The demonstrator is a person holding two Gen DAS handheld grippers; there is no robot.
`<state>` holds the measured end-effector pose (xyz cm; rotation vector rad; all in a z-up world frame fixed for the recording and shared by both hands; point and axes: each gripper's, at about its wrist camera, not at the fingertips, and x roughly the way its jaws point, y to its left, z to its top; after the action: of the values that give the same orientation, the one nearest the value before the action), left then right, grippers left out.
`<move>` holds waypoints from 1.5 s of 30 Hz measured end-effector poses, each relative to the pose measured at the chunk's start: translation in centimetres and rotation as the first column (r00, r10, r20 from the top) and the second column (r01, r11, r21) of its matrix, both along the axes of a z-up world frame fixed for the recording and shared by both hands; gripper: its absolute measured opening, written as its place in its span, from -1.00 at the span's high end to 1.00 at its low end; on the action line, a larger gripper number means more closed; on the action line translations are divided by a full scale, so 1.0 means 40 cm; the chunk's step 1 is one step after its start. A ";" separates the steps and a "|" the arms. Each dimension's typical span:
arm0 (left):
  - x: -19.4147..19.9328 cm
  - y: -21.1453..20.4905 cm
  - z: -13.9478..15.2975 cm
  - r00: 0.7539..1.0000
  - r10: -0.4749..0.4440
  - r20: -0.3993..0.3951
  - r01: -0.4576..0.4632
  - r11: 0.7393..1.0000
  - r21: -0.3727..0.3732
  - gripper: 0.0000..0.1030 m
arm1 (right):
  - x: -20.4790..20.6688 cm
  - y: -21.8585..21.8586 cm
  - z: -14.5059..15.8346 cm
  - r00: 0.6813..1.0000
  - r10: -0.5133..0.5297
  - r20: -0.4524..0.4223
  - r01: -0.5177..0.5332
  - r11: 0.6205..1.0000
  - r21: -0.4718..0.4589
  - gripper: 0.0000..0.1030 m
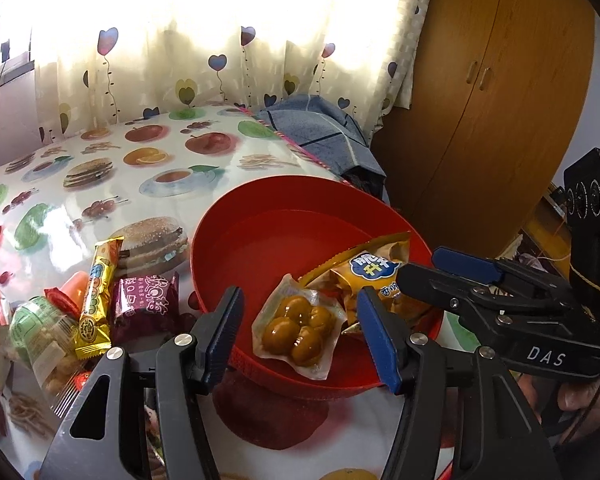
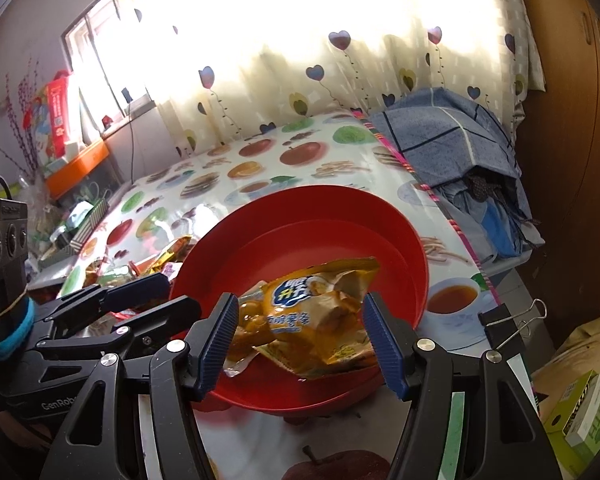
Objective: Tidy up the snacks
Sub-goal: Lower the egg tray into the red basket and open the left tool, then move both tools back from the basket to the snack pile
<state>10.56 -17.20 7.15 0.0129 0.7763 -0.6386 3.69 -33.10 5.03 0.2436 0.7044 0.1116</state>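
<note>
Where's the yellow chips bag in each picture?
Left wrist view: the yellow chips bag lies in the red bowl, right of centre, behind the clear egg packet and beside the right gripper.
Right wrist view: the bag sits at centre, in the bowl, between the right gripper's open fingers, which do not touch it.
Shared landmark: the red bowl.

Sunlit heart-print curtain (image 1: 204,40) hangs beside a brown wooden wardrobe (image 1: 480,100).
</note>
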 end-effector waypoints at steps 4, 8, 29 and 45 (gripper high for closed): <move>-0.017 0.025 0.010 0.999 0.033 0.011 -0.033 0.999 0.011 -0.16 | -0.005 0.034 -0.002 0.999 0.040 -0.011 -0.040 0.999 0.001 -0.24; -0.027 0.069 0.023 0.997 0.072 0.016 -0.073 0.997 0.022 -0.16 | -0.008 0.071 -0.004 0.997 0.081 -0.017 -0.081 0.997 -0.002 -0.24; -0.092 0.268 -0.010 0.972 0.237 -0.004 -0.237 0.972 -0.001 -0.16 | -0.034 0.182 0.023 0.986 0.168 0.020 -0.168 0.985 -0.034 -0.24; -0.096 0.387 -0.027 0.944 0.330 -0.022 -0.330 0.944 -0.007 -0.16 | -0.016 0.280 0.023 0.966 0.260 0.007 -0.259 0.965 -0.040 -0.24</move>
<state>6.71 -1.72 6.06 -0.1323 0.7731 -0.3237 3.03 -21.91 5.96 0.1125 0.7237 0.3490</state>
